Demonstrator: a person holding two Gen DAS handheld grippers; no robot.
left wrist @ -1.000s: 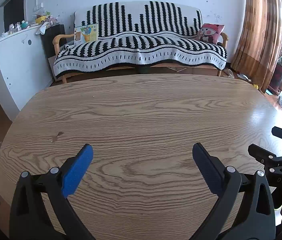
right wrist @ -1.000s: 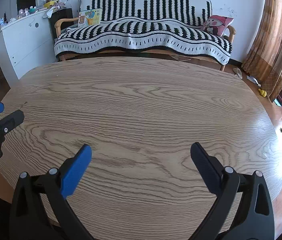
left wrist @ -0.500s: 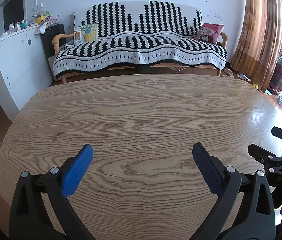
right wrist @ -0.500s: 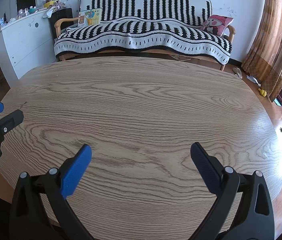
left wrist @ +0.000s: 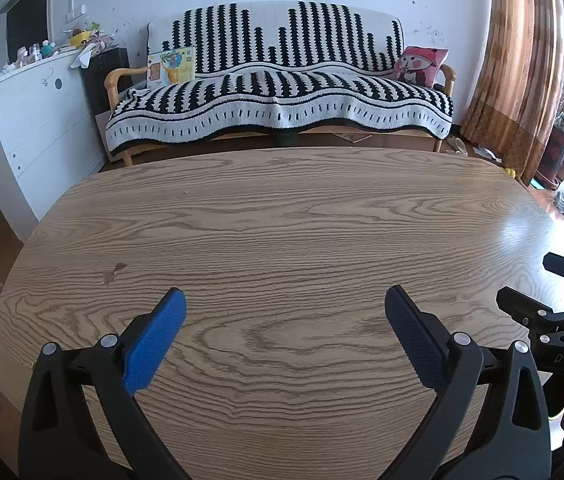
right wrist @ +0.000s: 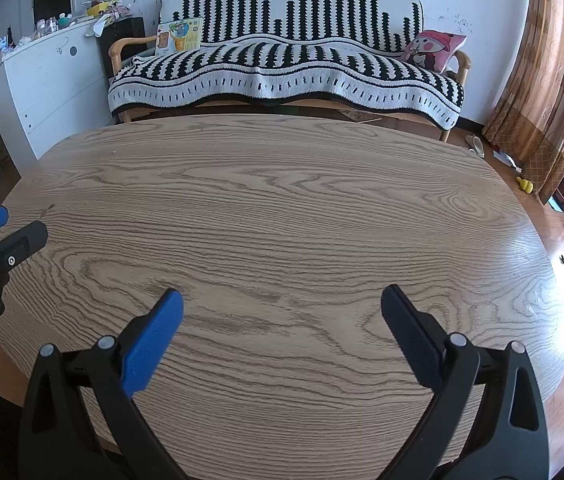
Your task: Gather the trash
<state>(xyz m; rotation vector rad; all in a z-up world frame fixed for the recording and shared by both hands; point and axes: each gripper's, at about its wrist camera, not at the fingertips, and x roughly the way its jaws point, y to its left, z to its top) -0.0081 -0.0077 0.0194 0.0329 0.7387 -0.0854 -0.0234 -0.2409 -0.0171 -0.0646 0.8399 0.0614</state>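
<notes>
My left gripper (left wrist: 284,304) is open and empty, held low over the near part of a wooden oval table (left wrist: 282,216). My right gripper (right wrist: 282,302) is open and empty too, over the same table's near edge. Each gripper shows in the other's view: the right one at the right edge of the left wrist view (left wrist: 550,284), the left one at the left edge of the right wrist view (right wrist: 6,226). No trash shows on the table top in either view. A small dark chip mark (left wrist: 114,272) is on the wood at the left.
A sofa with a black-and-white striped cover (left wrist: 278,92) stands behind the table, with a pink cushion (left wrist: 420,66) and a picture book (left wrist: 170,66) on it. A white cabinet (left wrist: 34,128) is at the left, brown curtains (left wrist: 522,80) at the right. Small items lie on the floor at the right (right wrist: 524,184).
</notes>
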